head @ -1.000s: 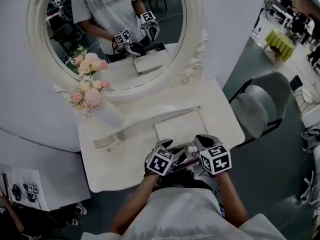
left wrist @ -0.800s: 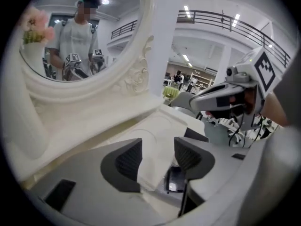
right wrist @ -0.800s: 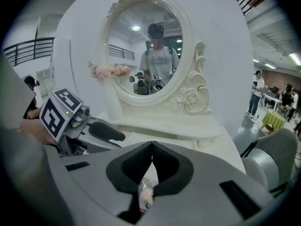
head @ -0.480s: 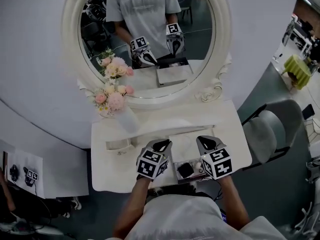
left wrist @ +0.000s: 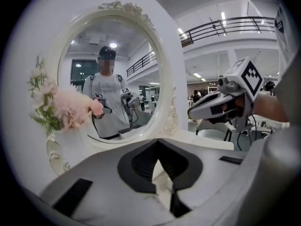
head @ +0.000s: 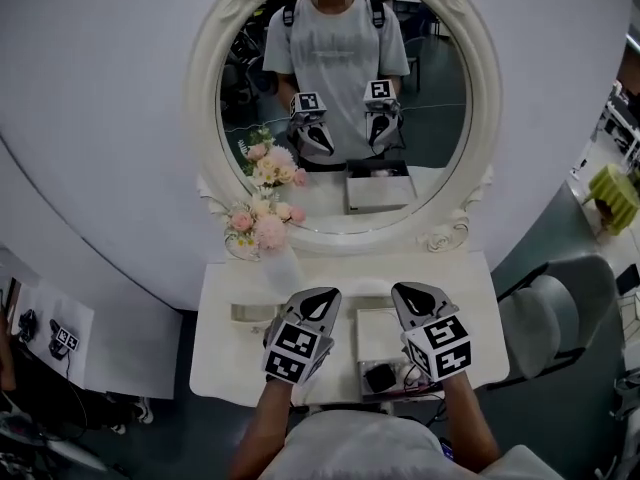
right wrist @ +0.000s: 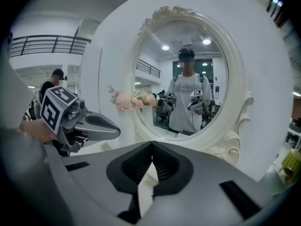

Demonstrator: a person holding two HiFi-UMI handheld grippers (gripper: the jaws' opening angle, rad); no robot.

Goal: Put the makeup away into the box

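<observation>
The white box [head: 377,326] lies on the dressing table [head: 228,366], right of centre, with a dark makeup item [head: 380,376] at its near end. Both grippers hang above the table and point at the mirror. My left gripper [head: 324,297] is left of the box. Its jaws have just been closing and now meet with nothing between them [left wrist: 157,141]. My right gripper [head: 409,291] is over the box's right side, shut and empty [right wrist: 151,144]. Each gripper view also shows the other gripper: the right gripper [left wrist: 221,105] and the left gripper [right wrist: 89,124].
A large oval mirror [head: 400,118] stands at the back of the table and reflects the person and both grippers. A white vase of pink flowers [head: 262,230] is at the back left, with a small white holder [head: 250,313] beside it. A grey chair [head: 545,318] stands to the right.
Both grippers have risen from the makeup at the table's front edge and now point more level, toward the mirror. The head view has tilted up toward the mirror.
</observation>
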